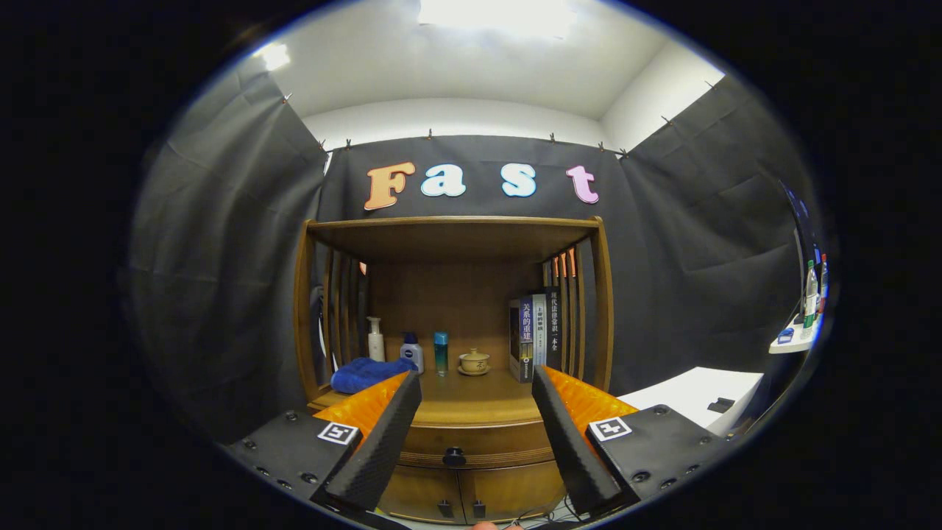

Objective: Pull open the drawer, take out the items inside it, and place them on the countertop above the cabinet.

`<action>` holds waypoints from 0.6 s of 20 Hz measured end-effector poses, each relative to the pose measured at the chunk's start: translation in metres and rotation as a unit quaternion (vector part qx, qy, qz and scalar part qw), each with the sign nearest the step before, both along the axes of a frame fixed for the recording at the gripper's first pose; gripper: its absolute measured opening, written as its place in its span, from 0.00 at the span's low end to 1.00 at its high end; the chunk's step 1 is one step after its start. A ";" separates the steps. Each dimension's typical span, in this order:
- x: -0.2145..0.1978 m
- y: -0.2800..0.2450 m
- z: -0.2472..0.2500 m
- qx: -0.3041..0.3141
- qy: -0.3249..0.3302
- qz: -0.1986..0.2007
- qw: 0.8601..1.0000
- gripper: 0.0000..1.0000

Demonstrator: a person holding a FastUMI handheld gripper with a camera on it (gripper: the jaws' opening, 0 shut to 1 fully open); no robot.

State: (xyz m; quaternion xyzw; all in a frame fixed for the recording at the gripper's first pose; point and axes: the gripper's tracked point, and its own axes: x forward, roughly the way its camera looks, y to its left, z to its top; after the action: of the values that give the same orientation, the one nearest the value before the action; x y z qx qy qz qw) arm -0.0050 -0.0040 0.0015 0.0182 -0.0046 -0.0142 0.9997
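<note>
A wooden cabinet (452, 294) stands straight ahead against the booth wall. Its drawer (478, 442) is closed, with a dark round knob (454, 456) on the front, seen between my two fingers and still some way beyond them. The countertop (478, 401) lies above the drawer under a shelf canopy. My gripper (477, 386) is open, with nothing between its fingers (383, 442). The drawer's contents are hidden.
On the countertop sit a blue cloth (366, 373), a white pump bottle (375, 339), a small white-and-blue bottle (412, 353), a teal bottle (441, 352), a small lidded cup (474, 361) and upright books (536, 335). Two lower doors (471, 492) sit under the drawer. A white table (699, 394) stands right.
</note>
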 end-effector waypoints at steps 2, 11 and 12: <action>-0.001 0.001 -0.001 0.001 0.001 0.000 1.000 0.98; 0.003 0.004 -0.007 -0.003 0.005 0.000 1.000 0.98; 0.005 0.004 -0.012 -0.006 0.008 -0.002 1.000 0.98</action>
State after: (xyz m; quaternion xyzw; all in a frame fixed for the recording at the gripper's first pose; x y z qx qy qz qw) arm -0.0002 0.0005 -0.0101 0.0125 0.0035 -0.0161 0.9998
